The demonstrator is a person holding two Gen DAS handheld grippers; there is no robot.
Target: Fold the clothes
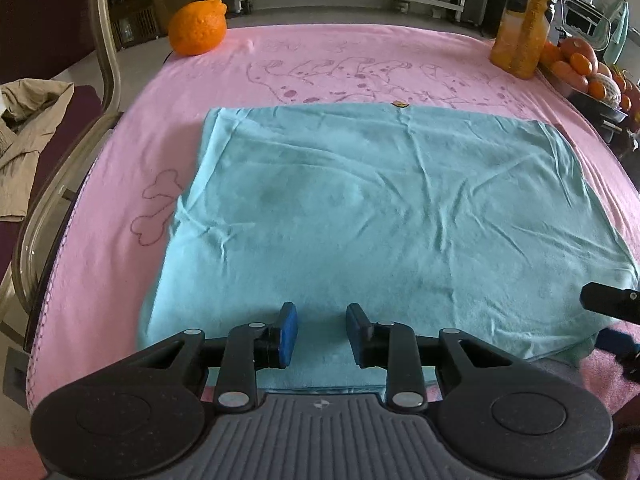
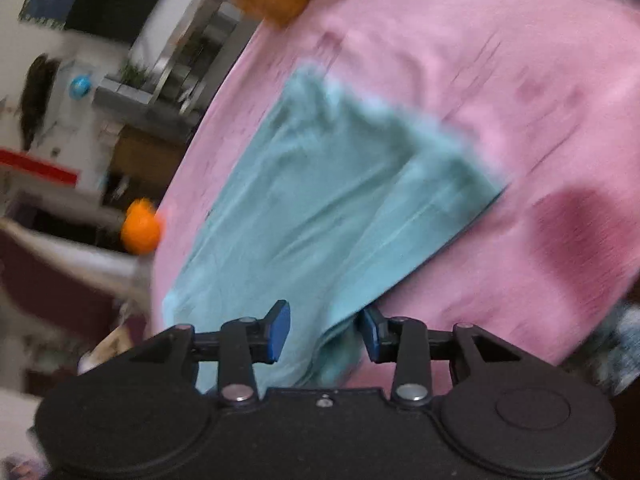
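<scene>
A teal garment (image 1: 380, 208) lies folded into a wide rectangle on the pink blanket (image 1: 320, 60) that covers the table. My left gripper (image 1: 322, 332) hovers over its near edge, open, with a gap between the blue pads and only the flat cloth below. The right wrist view is blurred and tilted. There the teal garment (image 2: 320, 208) runs down to my right gripper (image 2: 325, 334), which is open. The cloth's corner hangs loosely between the pads, close to the right-hand pad (image 2: 370, 338).
A large orange fruit (image 1: 198, 26) sits at the far left corner of the table. A yellow-orange package (image 1: 520, 40) and a bowl of fruit (image 1: 588, 68) stand at the far right. A chair with a beige jacket (image 1: 24, 140) is beside the left edge.
</scene>
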